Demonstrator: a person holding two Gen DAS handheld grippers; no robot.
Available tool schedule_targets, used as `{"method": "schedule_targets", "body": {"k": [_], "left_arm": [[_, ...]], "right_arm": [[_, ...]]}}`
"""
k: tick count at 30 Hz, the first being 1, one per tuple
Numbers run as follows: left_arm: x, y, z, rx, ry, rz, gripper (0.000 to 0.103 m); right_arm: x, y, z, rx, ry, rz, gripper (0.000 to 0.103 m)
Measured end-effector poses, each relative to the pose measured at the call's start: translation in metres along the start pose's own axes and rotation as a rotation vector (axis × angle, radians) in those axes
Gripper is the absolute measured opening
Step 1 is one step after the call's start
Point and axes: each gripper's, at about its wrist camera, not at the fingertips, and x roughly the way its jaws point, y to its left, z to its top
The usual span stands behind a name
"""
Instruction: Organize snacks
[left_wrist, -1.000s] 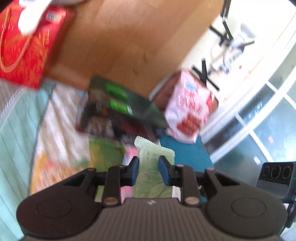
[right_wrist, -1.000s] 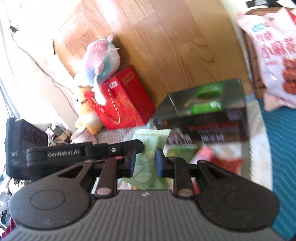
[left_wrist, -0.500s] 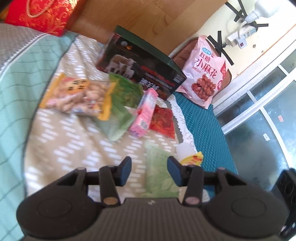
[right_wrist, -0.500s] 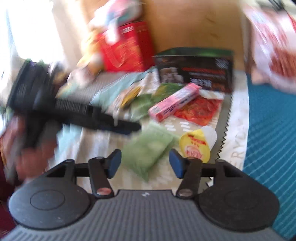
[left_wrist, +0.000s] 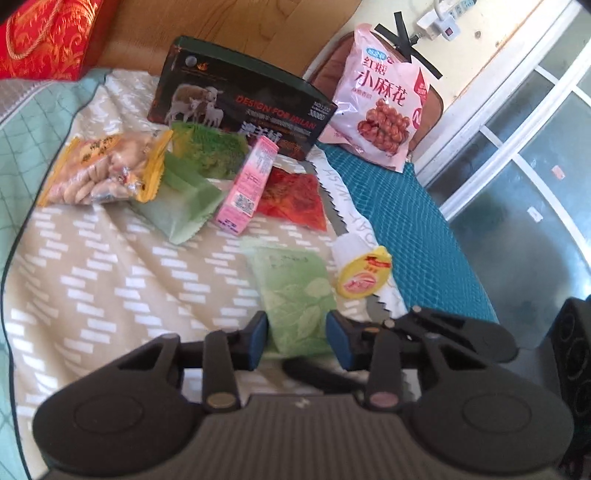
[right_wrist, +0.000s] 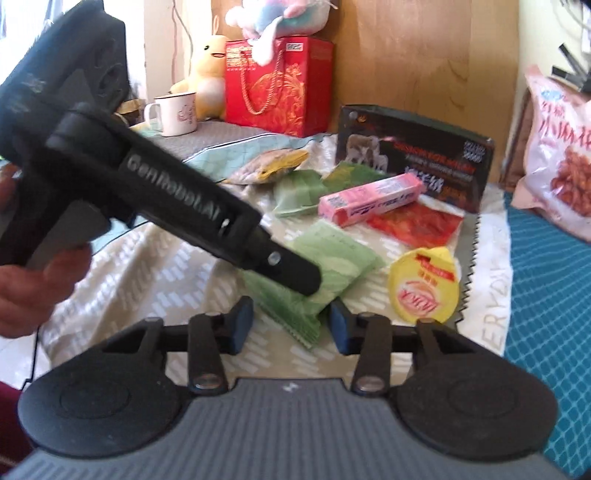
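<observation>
Two grippers hover over one light green leaf-print packet (left_wrist: 295, 295), which lies flat on the patterned bed cover (left_wrist: 110, 280), free of both of them. A risk, in my judgement: both grippers aim at the same packet, so they can collide or pull it in opposite directions. The yellow-lidded cup (left_wrist: 364, 277) lies touching the packet's edge at 3 o'clock, and a wide closing could catch it or push it toward the teal mat (left_wrist: 424, 221). The film packet is thin and flat on soft cloth, so the fingers may slip over it or pinch the cover instead.

The left gripper (left_wrist: 297, 334) is wide open, its blue pads on either side of the packet's near end, holding nothing. The right gripper (right_wrist: 291, 325) is also wide open and empty, with the packet's corner between its pads; whether it touches, I cannot tell. At 12 o'clock from the packet lie the pink box (left_wrist: 249, 188), the red packet (left_wrist: 291, 199), more green packets (left_wrist: 184, 206) and the dark box (left_wrist: 240, 107).
</observation>
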Motion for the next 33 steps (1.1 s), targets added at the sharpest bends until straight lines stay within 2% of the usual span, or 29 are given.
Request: {"method": "schedule_targets", "body": {"k": [2, 5, 8, 14, 16, 18, 20, 22, 28, 33], "left_arm": [[-0.01, -0.006, 0.008, 0.011, -0.022, -0.027, 0.035], [-0.033, -0.025, 0.035, 0.052, -0.096, -0.063, 0.035], [-0.058, -0.053, 0.079, 0.111, -0.189, -0.07, 0.036], [-0.126, -0.126, 0.186, 0.258, -0.426, -0.059, 0.038], [-0.136, -0.141, 0.212, 0.289, -0.474, -0.051, 0.04], [-0.131, -0.143, 0.231, 0.297, -0.49, -0.044, 0.041], [-0.108, -0.132, 0.243, 0.269, -0.456, -0.037, 0.042], [-0.069, -0.112, 0.247, 0.237, -0.393, -0.022, 0.042], [0.062, -0.037, 0.245, 0.093, -0.145, 0.023, 0.042], [0.118, -0.005, 0.246, 0.017, -0.065, 0.024, 0.042]], "right_arm": [[-0.009, -0.006, 0.009, 0.02, -0.017, 0.006, 0.038], [-0.029, -0.012, 0.035, -0.016, -0.093, -0.023, 0.038], [-0.046, -0.024, 0.081, -0.059, -0.17, -0.067, 0.038], [-0.088, -0.045, 0.209, -0.239, -0.346, -0.206, 0.038], [-0.096, -0.052, 0.242, -0.273, -0.392, -0.243, 0.038], [-0.091, -0.06, 0.258, -0.302, -0.423, -0.271, 0.038], [-0.072, -0.075, 0.26, -0.279, -0.418, -0.264, 0.038], [-0.043, -0.097, 0.248, -0.212, -0.374, -0.227, 0.038], [0.067, -0.154, 0.192, -0.038, -0.131, -0.131, 0.038], [0.123, -0.182, 0.172, 0.028, -0.001, -0.104, 0.04]]}}
